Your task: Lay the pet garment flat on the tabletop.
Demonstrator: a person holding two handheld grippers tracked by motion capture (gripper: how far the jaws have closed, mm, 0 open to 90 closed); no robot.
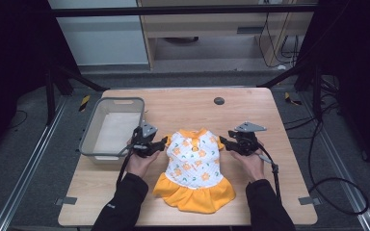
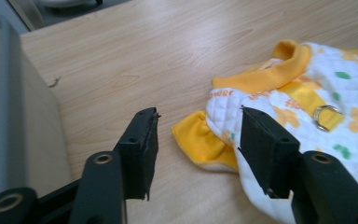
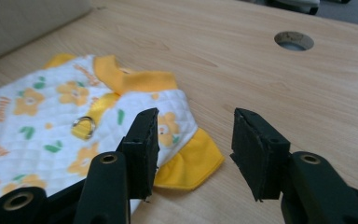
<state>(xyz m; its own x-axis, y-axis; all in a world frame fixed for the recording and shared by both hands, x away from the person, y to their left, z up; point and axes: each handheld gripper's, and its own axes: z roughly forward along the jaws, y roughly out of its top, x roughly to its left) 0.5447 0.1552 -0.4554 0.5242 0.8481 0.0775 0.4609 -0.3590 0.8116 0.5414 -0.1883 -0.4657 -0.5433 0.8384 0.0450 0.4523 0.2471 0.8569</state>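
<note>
A small white-and-yellow dress [image 1: 194, 166] lay flat on the wooden table [image 1: 270, 144], collar away from the person and yellow skirt toward them. The left gripper [image 1: 165, 141] sat at one sleeve and the right gripper [image 1: 221, 140] at the other, each with its fingers spread and holding nothing.

In the left gripper view, the yellow sleeve [image 2: 204, 142] lay on the table in the gap between the two fingers [image 2: 142, 144], a little ahead of their tips, and the far finger stood over the quilted shoulder. In the right gripper view, the other yellow sleeve [image 3: 190, 163] lay just past the near finger [image 3: 142, 147], partly under it, while the far finger stood over bare wood.

The step looked like lining up to take both sleeves, probably to fold the dress or lift it toward the grey bin [image 1: 89, 139] beside the left gripper. Next, each gripper likely needed to drop its fingers around a sleeve edge and close; the right one seemed to need a small shift toward the dress first.
</note>
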